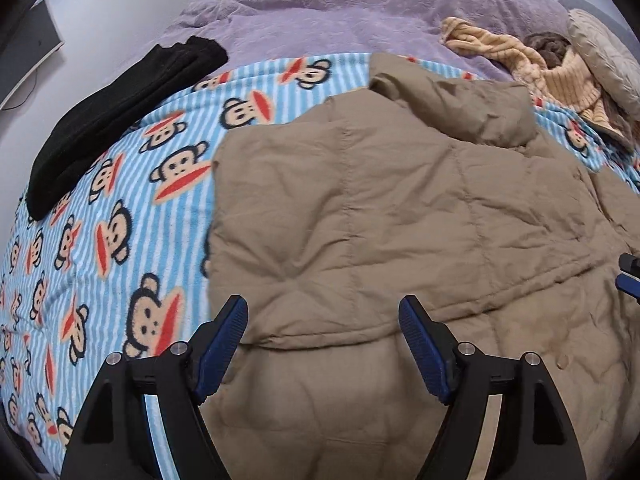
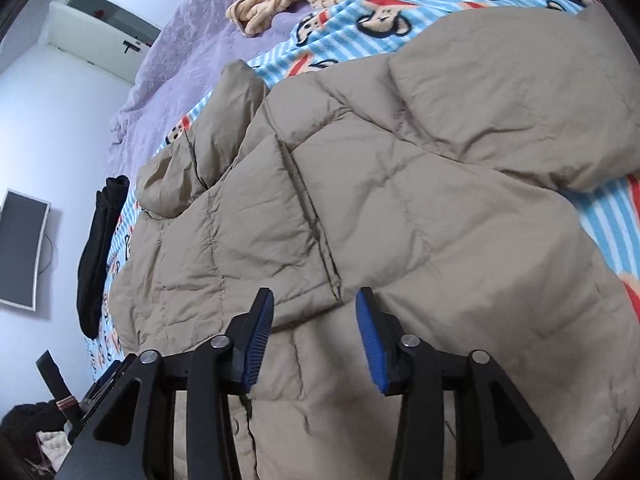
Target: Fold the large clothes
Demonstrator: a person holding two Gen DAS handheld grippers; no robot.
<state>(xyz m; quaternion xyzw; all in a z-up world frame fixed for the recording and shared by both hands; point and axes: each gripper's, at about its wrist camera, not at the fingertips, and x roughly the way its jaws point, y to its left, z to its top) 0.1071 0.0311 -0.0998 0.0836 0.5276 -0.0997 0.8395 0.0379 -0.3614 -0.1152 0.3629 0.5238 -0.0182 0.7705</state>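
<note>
A large tan quilted jacket (image 1: 400,208) lies spread on a blue striped blanket with monkey faces (image 1: 120,208). One panel is folded over the body, and its hem runs just ahead of my left gripper (image 1: 323,304). That gripper hangs open above the jacket's lower left part, with nothing pressed between its blue pads. In the right wrist view the same jacket (image 2: 400,208) fills the frame. The corner of a folded flap (image 2: 320,280) lies just in front of my right gripper (image 2: 314,294). Its jaws stand apart over the fabric and the pads grip nothing.
A folded black garment (image 1: 120,120) lies at the blanket's left edge. Behind is a purple fleece cover (image 1: 320,16). A yellow striped garment (image 1: 520,64) and a grey pillow (image 1: 604,52) sit at the back right. A dark screen (image 2: 20,248) hangs on the white wall.
</note>
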